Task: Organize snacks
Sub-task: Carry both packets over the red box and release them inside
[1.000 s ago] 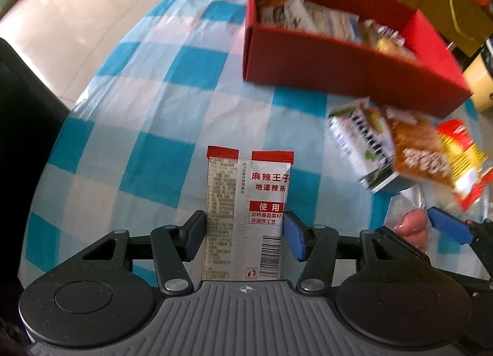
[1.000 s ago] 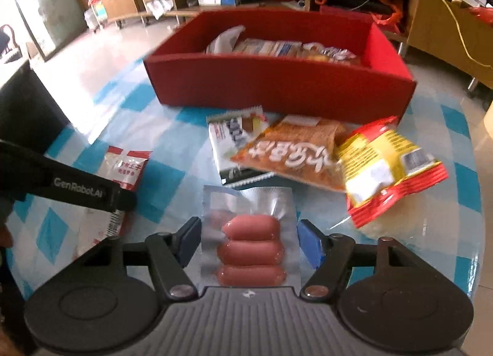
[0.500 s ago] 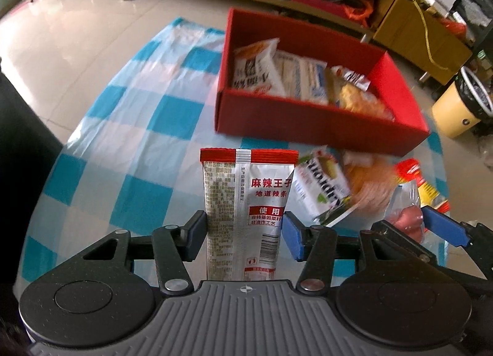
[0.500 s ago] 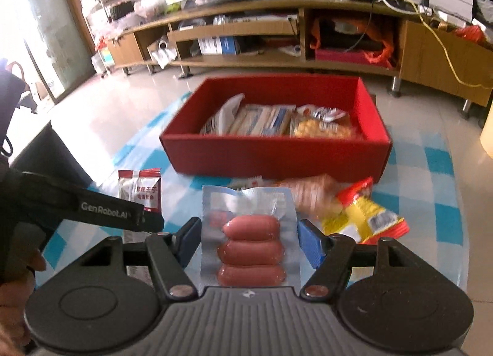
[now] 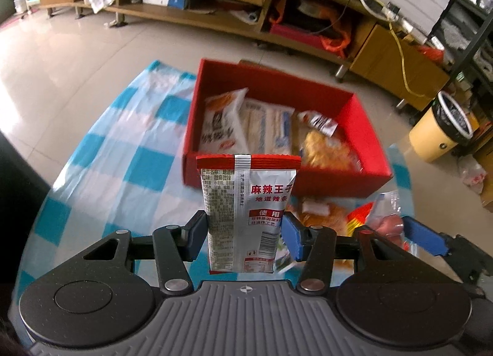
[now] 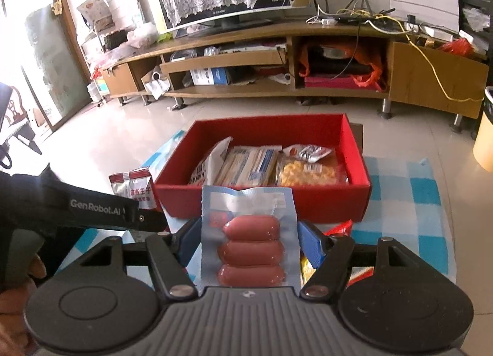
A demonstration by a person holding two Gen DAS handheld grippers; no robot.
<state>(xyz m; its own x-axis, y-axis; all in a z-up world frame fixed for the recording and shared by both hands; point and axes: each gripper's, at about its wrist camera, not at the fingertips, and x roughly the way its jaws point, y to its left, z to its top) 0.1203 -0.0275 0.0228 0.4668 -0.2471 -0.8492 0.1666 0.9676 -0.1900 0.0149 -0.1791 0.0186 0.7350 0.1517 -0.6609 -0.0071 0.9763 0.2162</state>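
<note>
Snacks split three ways: some already in the red box (image 5: pixel 363 152), a few loose on the checked worktop (image 5: pixel 129 171) in front of it, two held up in the air short of the box. Left to right, risks first: spicy-strip packet (image 5: pixel 249 202) gripped only by its edges in the left gripper (image 5: pixel 245 236), upright and free to buckle or slide out if tilted over the near wall; sausage pack (image 6: pixel 249 232) in the right gripper (image 6: pixel 249 242), slick vacuum film, likely to slip the same way. Both grippers close side by side, so could knock together on the way in. Box nearly full, so either pack might perch on the pile and spill back. Left fingers (image 5: pixel 194 239) about half open, pressed on the packet's sides; right fingers (image 6: pixel 311 243) likewise, clamping the sausage pack.
</note>
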